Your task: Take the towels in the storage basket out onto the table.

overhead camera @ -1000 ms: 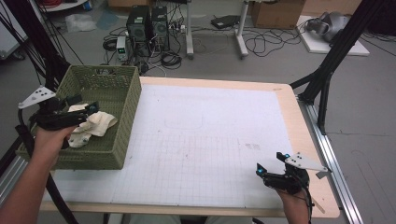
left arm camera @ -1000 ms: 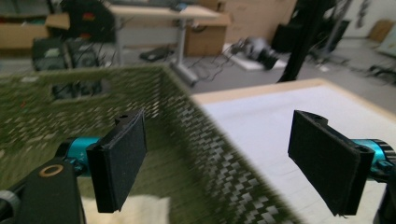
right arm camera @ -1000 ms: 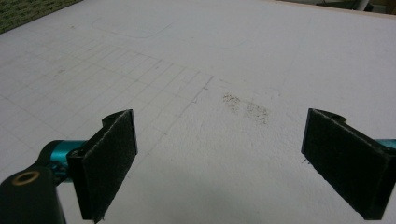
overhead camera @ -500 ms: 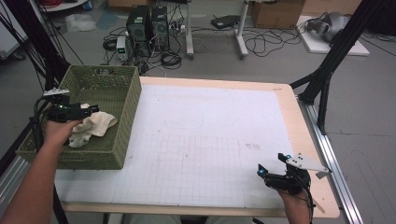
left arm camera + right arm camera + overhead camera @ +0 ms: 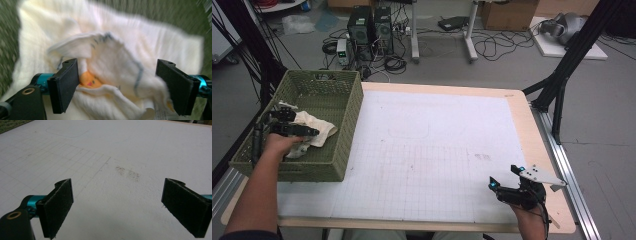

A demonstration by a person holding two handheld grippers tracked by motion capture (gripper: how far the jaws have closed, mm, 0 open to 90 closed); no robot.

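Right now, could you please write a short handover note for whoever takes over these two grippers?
Left gripper: open, down inside the green basket, jaws either side of a fold of the cream cloth; nothing gripped yet.
Right gripper: open, holding nothing, low over the white gridded mat near the table's near right corner.
Cloth: crumpled in the basket at the table's left end, with an orange print showing in its folds.
Done: the reach into the basket.
Left: probably close on the cloth and lift it out onto the mat.
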